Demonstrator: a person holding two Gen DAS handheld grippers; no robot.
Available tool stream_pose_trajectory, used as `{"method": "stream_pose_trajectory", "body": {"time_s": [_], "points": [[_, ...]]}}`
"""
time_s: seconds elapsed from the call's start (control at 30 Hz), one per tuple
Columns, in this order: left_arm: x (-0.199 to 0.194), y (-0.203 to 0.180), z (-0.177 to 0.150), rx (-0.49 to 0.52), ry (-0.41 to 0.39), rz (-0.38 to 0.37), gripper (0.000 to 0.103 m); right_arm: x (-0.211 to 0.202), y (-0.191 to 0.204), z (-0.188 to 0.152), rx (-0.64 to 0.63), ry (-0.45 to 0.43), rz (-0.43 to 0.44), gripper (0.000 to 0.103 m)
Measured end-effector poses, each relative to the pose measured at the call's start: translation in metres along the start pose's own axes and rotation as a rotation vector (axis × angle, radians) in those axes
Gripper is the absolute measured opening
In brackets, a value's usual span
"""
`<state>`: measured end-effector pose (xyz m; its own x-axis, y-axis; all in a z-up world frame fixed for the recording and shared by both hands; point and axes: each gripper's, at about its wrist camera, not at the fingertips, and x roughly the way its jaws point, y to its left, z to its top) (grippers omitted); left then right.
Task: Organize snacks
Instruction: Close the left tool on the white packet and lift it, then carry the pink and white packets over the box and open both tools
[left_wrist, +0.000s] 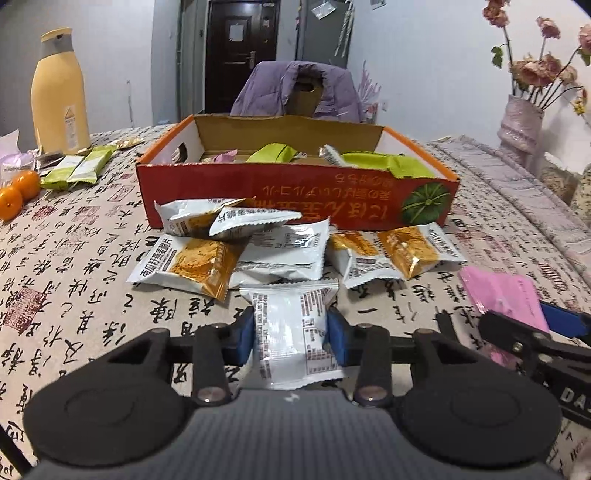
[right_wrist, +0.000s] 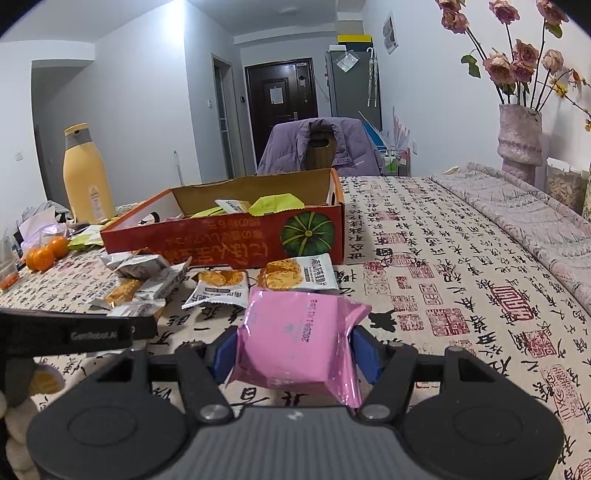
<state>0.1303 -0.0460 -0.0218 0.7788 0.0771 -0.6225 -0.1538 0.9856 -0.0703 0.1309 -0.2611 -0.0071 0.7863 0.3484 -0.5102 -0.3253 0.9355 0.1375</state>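
The left tool (left_wrist: 291, 334) clamps a white snack packet (left_wrist: 295, 332) lying face down with its printed label up, the blue pads (left_wrist: 338, 338) pressing its two long sides. The packet lies lengthwise between the fingers on the counter (left_wrist: 74, 258), which wears a cloth printed with black calligraphy and red seals. Just beyond the packet's far edge sits a loose heap of white-and-gold snack packets (left_wrist: 207, 258), some overlapping, spread along the near wall of a red cardboard box (left_wrist: 295, 188) with a green pumpkin printed on it. Inside the box lie green packets (left_wrist: 373, 160).

The right tool (right_wrist: 293, 354) grips a pink snack packet (right_wrist: 295, 339) across its width, both blue pads against its sides and the wrapper bulging up between them. Two white-and-gold packets lie just beyond the pink one, with the red box behind them.

On the counter's left side stand a yellow bottle (left_wrist: 59, 96) and, nearer, two oranges (left_wrist: 18, 192), with more green packets (left_wrist: 79, 168) between bottle and box. A vase of dried roses (right_wrist: 519, 136) stands far right.
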Motion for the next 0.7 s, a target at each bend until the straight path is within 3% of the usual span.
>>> {"method": "stream_pose_trajectory", "body": {"time_s": [0.37,0.7], "points": [[-0.029,-0.001,0.003,0.025,-0.07,-0.067,0.041,-0.006,0.007,0.004,-0.017,-0.014,0.003,0.064],[-0.049,0.006,0.022,0.027,-0.145,-0.083,0.041,-0.007,0.016,0.018,-0.048,-0.047,0.012,0.064]]}}
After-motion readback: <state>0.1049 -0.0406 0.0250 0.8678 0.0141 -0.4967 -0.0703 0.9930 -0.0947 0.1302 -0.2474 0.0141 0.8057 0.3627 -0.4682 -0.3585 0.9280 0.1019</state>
